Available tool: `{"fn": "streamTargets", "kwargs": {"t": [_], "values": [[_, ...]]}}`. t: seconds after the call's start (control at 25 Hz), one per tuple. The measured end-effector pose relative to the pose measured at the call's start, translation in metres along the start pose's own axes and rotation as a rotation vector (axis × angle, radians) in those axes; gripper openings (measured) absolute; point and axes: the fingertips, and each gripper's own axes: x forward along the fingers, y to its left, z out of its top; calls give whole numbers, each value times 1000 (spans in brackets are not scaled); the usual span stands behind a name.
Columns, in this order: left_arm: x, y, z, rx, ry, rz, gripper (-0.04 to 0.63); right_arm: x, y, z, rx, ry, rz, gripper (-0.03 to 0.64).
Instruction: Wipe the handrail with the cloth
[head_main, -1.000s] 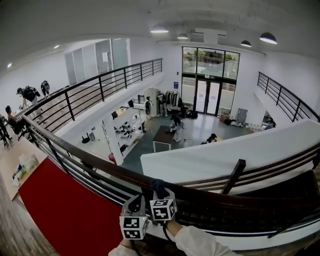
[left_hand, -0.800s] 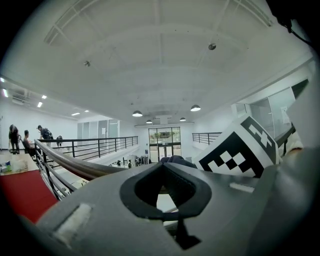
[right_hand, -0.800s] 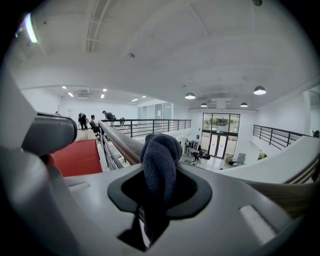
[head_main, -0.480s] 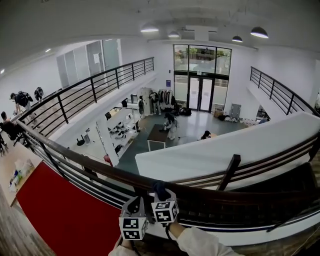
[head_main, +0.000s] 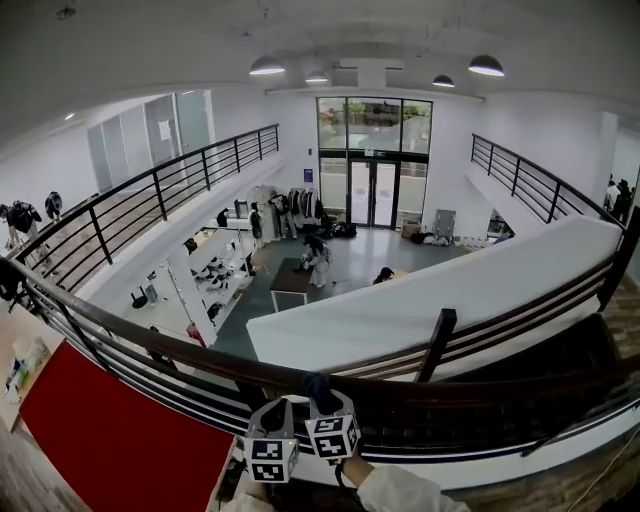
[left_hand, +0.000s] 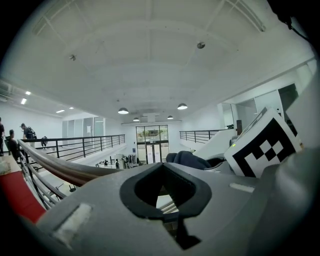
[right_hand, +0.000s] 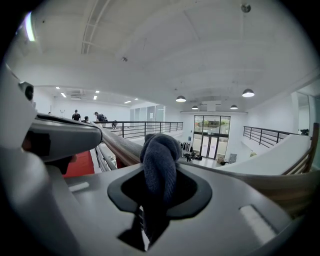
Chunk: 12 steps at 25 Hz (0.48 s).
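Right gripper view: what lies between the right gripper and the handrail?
Only the dark cloth, clamped in the right gripper, its bunched end at the handrail. The right gripper view shows this.

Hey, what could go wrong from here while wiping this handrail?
The right gripper pinches a fold of the cloth; dragging along the handrail could pull it free, and it might drop to the floor below, where people stand. The left gripper sits close beside it and could get bumped.
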Motion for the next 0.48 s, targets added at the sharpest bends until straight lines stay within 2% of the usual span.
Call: {"fn": "streamTargets", "kwargs": {"t": [0.12, 0.32, 0.48], "values": [[6, -16, 0, -12, 16, -31, 3, -12, -17, -1, 12, -5, -13, 94], [21, -52, -8, 20, 31, -53, 2, -41, -62, -19, 35, -16, -52, 94], [34, -98, -13, 27, 57, -104, 2, -68, -103, -30, 53, -14, -51, 95]]}}
